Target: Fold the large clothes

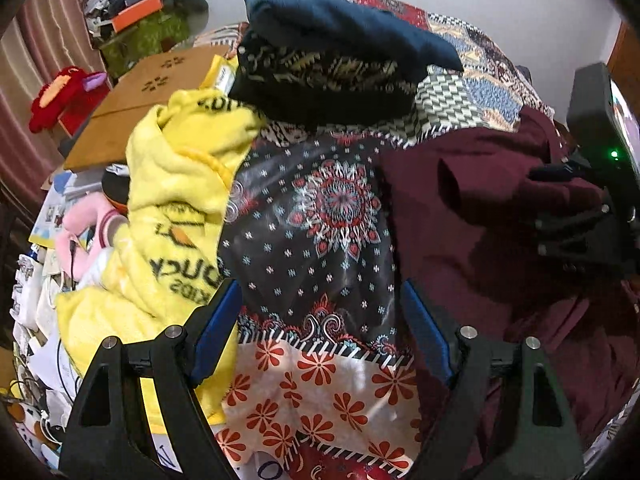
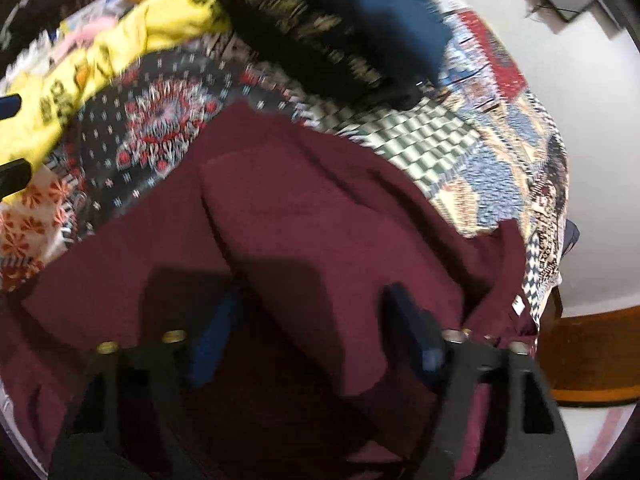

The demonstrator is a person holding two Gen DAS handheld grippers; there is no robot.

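Observation:
A maroon garment (image 1: 492, 216) lies crumpled on the patterned bedspread (image 1: 332, 216) at the right; it fills the lower right wrist view (image 2: 304, 216). My left gripper (image 1: 320, 320) is open and empty over the bedspread, left of the maroon garment. My right gripper (image 2: 308, 328) is open just above the maroon cloth, which lies between and under its blue pads (image 2: 212, 332). In the left wrist view the right gripper (image 1: 568, 216) shows at the right edge, over a fold of the garment. The right wrist view is motion-blurred.
A yellow printed towel (image 1: 172, 216) lies left of the bedspread. A dark blue garment (image 1: 340, 28) on a black gold-patterned cloth (image 1: 320, 80) sits at the back. A brown board (image 1: 140, 100), toys and clutter crowd the left. The bed edge drops off at right (image 2: 548, 240).

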